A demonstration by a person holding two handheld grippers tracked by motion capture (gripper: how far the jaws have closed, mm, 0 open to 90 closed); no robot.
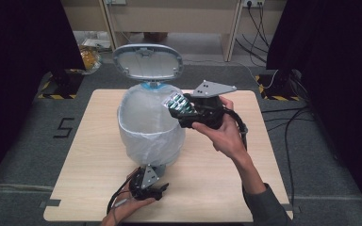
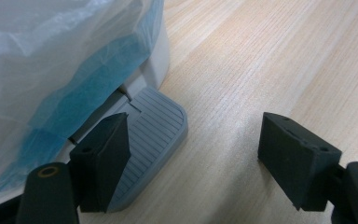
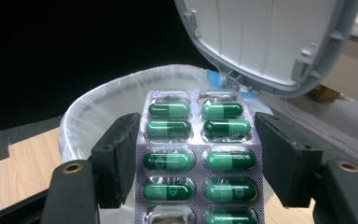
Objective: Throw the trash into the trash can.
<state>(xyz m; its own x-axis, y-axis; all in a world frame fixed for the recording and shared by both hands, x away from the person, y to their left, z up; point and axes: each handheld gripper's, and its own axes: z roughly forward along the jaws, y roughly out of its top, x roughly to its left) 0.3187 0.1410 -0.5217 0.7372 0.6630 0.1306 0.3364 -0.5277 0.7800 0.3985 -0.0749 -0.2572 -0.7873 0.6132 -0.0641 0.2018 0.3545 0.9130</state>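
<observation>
The right gripper [image 1: 179,106] holds a silver sheet of green pills [image 3: 198,158] over the white lined bin [image 1: 148,125], while the left gripper [image 2: 193,154] is wide open with one jaw on the bin's grey ribbed pedal [image 2: 156,135].

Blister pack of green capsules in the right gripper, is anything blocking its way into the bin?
Nothing visible does. The lid stands raised, the bag-lined bin mouth is open, and the blister pack in the right gripper is at its rim.

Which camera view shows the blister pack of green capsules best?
The right gripper view: the blister pack sits close between the jaws, each capsule distinct. The high view shows it small, at the bin's rim.
</observation>
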